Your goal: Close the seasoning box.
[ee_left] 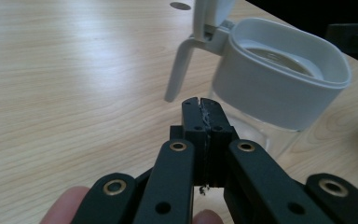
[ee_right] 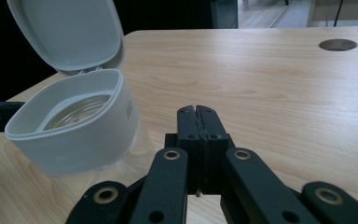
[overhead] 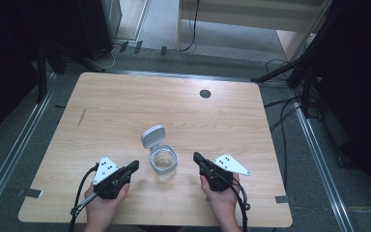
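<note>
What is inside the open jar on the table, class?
The jar looks empty: past its white collar only clear glass shows. The collar hides part of the inside. Its lid stands open.

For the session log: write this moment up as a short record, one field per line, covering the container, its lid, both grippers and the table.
container: clear glass jar with a grey plastic collar, upright, between the two grippers
lid: grey hinged flip lid, open, tilted back on the far side
contents: none visible through the mouth
left gripper: jaws shut, holding nothing, apart from the jar
right gripper: jaws shut, holding nothing, apart from the jar
surface: light wooden table with a round cable hole near the far edge
</note>
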{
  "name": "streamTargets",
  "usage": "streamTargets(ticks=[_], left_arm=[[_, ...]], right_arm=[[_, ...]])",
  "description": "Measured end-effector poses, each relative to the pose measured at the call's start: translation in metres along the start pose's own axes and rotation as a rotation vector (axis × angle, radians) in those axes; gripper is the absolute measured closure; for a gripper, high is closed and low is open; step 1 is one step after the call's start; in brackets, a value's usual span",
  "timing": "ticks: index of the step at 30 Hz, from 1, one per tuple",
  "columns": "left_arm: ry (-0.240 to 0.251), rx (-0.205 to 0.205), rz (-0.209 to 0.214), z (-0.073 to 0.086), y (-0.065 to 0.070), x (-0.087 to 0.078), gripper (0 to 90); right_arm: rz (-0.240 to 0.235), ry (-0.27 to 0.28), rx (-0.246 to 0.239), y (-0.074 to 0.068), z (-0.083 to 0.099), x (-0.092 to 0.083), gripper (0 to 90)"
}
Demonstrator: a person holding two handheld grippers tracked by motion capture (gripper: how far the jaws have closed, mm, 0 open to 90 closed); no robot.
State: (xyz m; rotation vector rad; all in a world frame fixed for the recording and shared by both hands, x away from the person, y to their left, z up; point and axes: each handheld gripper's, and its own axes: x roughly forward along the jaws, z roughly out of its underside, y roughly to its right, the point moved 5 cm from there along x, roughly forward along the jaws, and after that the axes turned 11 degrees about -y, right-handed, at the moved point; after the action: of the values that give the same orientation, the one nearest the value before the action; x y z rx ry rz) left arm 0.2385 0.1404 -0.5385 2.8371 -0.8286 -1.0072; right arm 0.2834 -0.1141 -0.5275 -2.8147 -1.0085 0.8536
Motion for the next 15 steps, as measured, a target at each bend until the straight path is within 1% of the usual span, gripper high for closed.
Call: streamTargets(ticks=[4, 5, 6, 7, 8, 9, 10, 12, 15], left_arm=[[-0.013, 0.011, 0.019, -0.001, 0.012, 0.005, 90.0], [-0.013, 0.011, 0.019, -0.001, 0.012, 0.005, 90.0], [-0.012, 0.015, 0.014, -0.002, 0.017, 0.008, 90.0], [-0.012, 0.015, 0.014, -0.002, 0.017, 0.008, 90.0], [-0.015, 0.019, 0.004, -0.004, 0.020, 0.009, 90.0], [-0.015, 0.019, 0.004, -0.004, 0.020, 0.009, 90.0], [-0.018, 0.028, -0.010, -0.005, 0.022, 0.011, 90.0], [-0.023, 0.023, -0.012, -0.005, 0.022, 0.014, 90.0], [-0.023, 0.019, -0.020, -0.006, 0.023, 0.017, 90.0]], right_arm=[[-0.014, -0.015, -0.008, -0.004, -0.004, 0.010, 90.0], [-0.014, -0.015, -0.008, -0.004, -0.004, 0.010, 90.0], [-0.023, -0.022, -0.012, -0.006, -0.004, 0.017, 90.0], [-0.023, -0.022, -0.012, -0.006, -0.004, 0.017, 90.0], [-0.036, -0.034, -0.017, -0.010, -0.004, 0.022, 90.0], [-0.042, -0.035, -0.026, -0.011, -0.004, 0.025, 90.0], [-0.048, -0.041, -0.029, -0.013, -0.003, 0.027, 90.0], [-0.061, -0.048, -0.036, -0.017, -0.003, 0.031, 90.0], [-0.079, -0.060, -0.054, -0.023, 0.000, 0.032, 90.0]])
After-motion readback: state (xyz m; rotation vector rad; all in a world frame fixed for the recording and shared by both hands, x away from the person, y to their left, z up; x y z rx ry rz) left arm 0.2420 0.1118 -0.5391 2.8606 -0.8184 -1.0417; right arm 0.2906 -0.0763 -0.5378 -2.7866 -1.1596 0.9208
